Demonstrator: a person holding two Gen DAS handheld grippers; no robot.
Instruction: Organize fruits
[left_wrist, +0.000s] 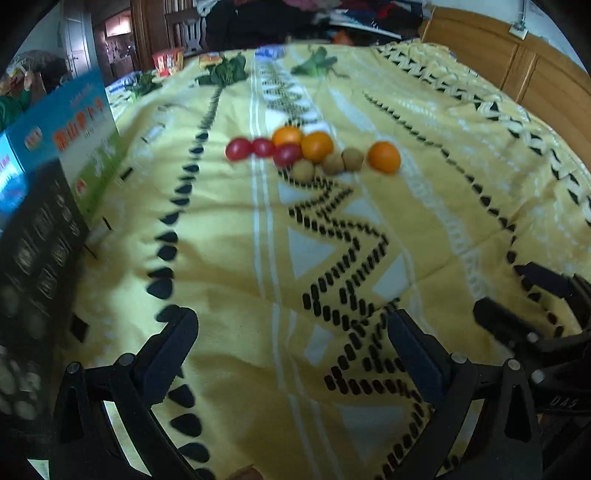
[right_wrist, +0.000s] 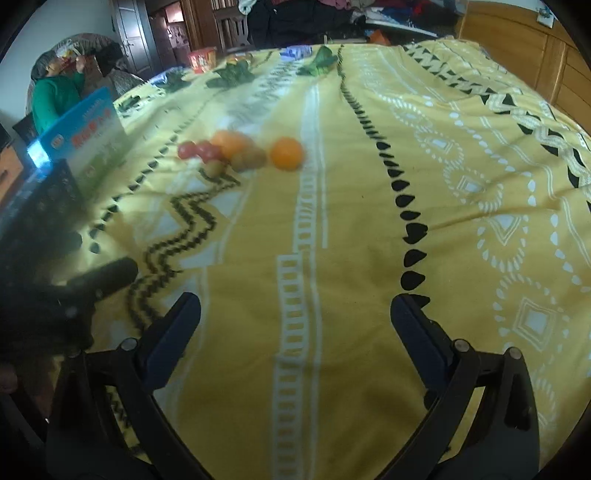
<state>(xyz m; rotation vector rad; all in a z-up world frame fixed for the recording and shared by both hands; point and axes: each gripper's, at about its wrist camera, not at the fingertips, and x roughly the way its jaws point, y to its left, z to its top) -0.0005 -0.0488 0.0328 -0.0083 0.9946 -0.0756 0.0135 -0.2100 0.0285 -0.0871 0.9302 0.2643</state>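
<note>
On the yellow patterned bedspread (left_wrist: 229, 258), three red tomatoes (left_wrist: 238, 148), three oranges (left_wrist: 384, 157) and three small brown fruits (left_wrist: 303, 170) cluster together, well beyond the left hand-held gripper (left_wrist: 291, 332) and right hand-held gripper (right_wrist: 295, 317), both wide open and empty.

Soft, even daylight is seen across both views, with no hard glare. Motion blur is stronger in the right wrist view, where the fruits (right_wrist: 236, 153) are smeared. Heavy fisheye bending and dark vignetting are noted at all corners. The lower-left area is hazy.
</note>
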